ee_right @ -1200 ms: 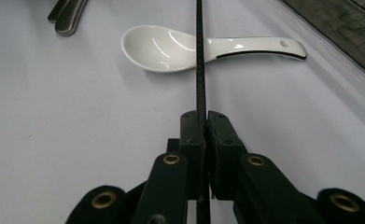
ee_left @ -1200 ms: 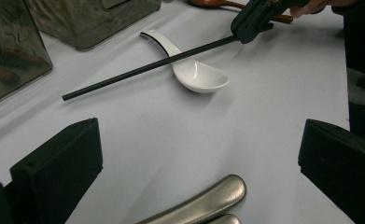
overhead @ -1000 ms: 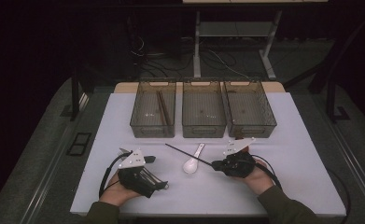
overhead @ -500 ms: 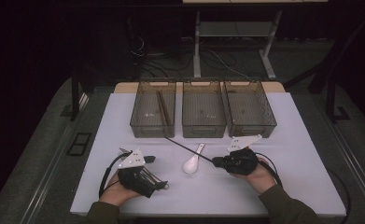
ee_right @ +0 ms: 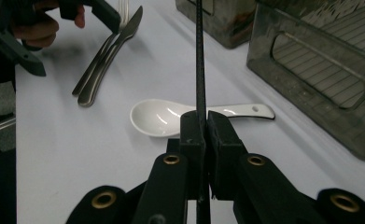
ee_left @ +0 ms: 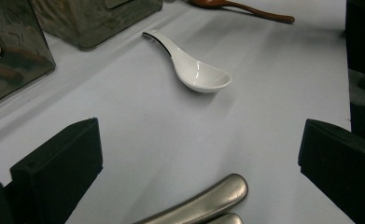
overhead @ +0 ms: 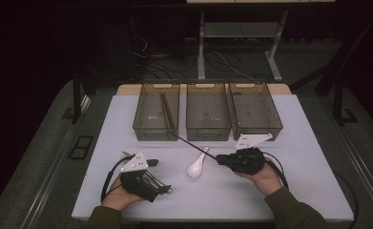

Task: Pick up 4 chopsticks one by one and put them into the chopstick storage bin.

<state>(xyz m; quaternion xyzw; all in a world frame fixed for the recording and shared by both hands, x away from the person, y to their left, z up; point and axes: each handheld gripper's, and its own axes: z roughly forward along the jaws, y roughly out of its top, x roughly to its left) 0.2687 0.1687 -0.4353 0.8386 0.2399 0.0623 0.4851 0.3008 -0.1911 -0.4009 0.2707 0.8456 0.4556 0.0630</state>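
In the high view, the left tool [overhead: 162, 189] rests low at the lower left of the bench [overhead: 317, 157], in the person's left hand [overhead: 119, 196]. Its own view shows its jaws standing wide apart with nothing between the pads; bare bench lies ahead of them, and two dull metal cutlery handles [ee_left: 203, 207] lie at the bottom centre of that frame.

Just right of it, at the middle of the bench, lies a white ceramic soup spoon [overhead: 196, 165], bowl toward the person and handle slanting up toward the bins. It lies on its own, apart from either tool.

The right tool [overhead: 218, 161] sits right of centre in the person's right hand [overhead: 260, 177]. Its jaws are clamped on a chopstick [overhead: 189, 143], a thin, straight, dark rod. In the right gripper view the chopstick [ee_right: 200, 60] runs straight up the middle of the frame from between the pressed pads, with a finely ribbed surface. In the high view it slants up and left from the jaws, above the spoon's handle, its far tip at the front wall of the left bin [overhead: 146, 131].

Three smoky transparent bins stand side by side along the far half of the bench. The left one holds brown sticks [overhead: 165, 110]; the middle bin [overhead: 208, 131] and the right bin [overhead: 270, 129] follow. Open bench lies to the right of the right hand, toward the bench's right edge.
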